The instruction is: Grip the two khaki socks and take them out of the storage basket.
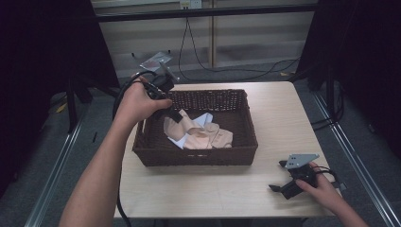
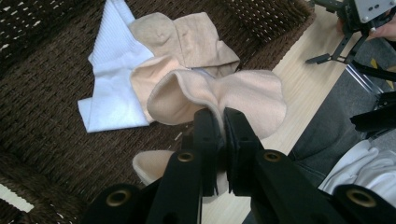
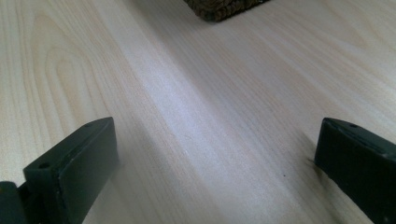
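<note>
A: What has the left gripper (image 2: 222, 122) got?

B: Its jaws are pinched together on the edge of a peach sock (image 2: 219, 95). The sock hangs over the brown wicker basket (image 1: 236, 155), above the other clothes.

A: What else lies in the basket?

B: A white sock (image 2: 114, 74) and a tan sock (image 2: 196, 39), touching each other on the basket floor.

A: And the right gripper (image 1: 283, 176)?

B: It rests on the wooden table (image 1: 283, 113), near the front right corner, well apart from the basket. In the right gripper view its jaws stand wide apart with bare wood between them.

A: Where is the left hand (image 1: 137, 101)?

B: At the basket's back left corner.
</note>
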`<state>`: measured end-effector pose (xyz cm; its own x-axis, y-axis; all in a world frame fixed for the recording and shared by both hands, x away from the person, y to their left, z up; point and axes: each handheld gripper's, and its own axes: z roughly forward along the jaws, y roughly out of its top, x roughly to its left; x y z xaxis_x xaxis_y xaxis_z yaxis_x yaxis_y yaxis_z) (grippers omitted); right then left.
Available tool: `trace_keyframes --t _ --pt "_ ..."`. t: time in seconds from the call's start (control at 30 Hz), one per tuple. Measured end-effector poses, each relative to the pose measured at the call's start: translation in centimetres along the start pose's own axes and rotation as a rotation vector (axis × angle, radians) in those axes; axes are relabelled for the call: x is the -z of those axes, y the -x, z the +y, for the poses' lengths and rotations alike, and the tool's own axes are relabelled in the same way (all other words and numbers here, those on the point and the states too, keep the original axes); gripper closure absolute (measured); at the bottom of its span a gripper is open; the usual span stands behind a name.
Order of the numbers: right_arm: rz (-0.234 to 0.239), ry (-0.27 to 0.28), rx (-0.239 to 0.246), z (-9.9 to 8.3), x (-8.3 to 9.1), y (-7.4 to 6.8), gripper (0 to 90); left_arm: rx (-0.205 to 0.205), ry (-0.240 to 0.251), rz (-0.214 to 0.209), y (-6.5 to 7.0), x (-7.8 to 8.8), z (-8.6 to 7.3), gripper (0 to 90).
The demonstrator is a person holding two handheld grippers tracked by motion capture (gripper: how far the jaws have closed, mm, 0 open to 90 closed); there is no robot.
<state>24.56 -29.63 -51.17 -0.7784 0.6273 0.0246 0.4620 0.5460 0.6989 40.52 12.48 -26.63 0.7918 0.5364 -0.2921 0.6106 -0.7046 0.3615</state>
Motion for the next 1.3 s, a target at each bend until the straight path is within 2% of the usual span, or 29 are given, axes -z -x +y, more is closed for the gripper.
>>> trace_keyframes --t 0.17,0.43,0.67,1.13,1.3 --pt "0.000 0.000 0.000 0.0 0.0 0.0 0.0 -0.021 -0.024 -0.010 0.4 -0.1 -0.2 84.6" --pt "-0.001 0.002 0.000 0.0 0.0 0.0 0.0 -0.065 -0.030 -0.008 1.7 -0.5 -0.5 84.4" --pt "-0.001 0.001 0.000 0.0 0.0 0.0 0.0 -0.095 -0.040 -0.027 2.5 -1.1 -1.1 84.3" --pt "0.000 -0.001 -0.004 0.0 0.0 0.0 0.0 -0.151 -0.028 -0.060 4.0 -2.5 -2.6 84.0" --pt "0.006 0.001 0.001 0.0 0.0 0.0 0.0 -0.191 -0.019 -0.081 4.8 -3.0 -3.2 84.0"
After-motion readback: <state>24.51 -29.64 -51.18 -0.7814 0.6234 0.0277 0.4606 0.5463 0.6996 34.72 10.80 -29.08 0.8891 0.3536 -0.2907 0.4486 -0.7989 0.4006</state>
